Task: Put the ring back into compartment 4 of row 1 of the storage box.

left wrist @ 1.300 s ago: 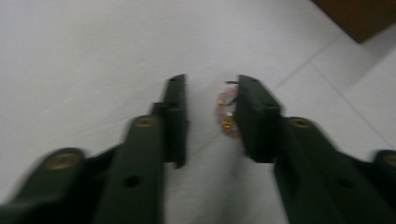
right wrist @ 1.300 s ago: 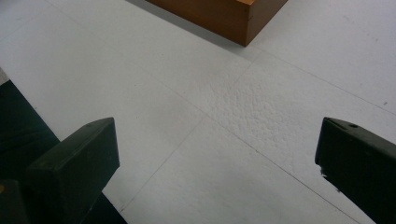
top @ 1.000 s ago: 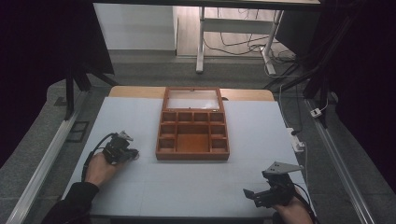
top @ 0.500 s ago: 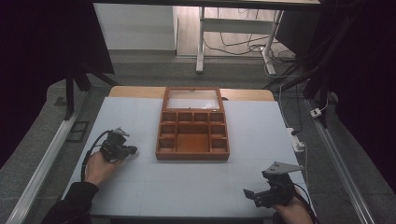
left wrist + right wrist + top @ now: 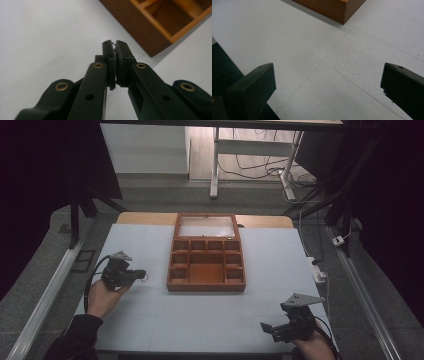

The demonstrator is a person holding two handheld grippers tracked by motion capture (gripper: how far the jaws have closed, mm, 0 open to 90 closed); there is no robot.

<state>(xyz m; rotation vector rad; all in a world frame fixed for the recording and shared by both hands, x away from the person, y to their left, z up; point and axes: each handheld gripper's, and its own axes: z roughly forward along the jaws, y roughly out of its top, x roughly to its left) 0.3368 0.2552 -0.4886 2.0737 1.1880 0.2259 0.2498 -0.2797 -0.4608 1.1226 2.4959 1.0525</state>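
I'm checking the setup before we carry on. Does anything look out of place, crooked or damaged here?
Nothing stands out. The wooden box sits square on the table, lid open, compartments bare as far as I can tell. The left gripper pinches something thin and wiry, too small to identify; the right gripper is open above the table.

A wooden box (image 5: pixel 207 285) sits mid-table (image 5: pixel 200 325), nearer the far edge, its corner also seen in both gripper views. It is split into small compartments around a larger one. Its glazed lid (image 5: pixel 205 226) lies open toward the far edge. A white power strip (image 5: pixel 318 270) lies off the right edge, and beyond the table there are cables (image 5: pixel 250 167) on the floor.
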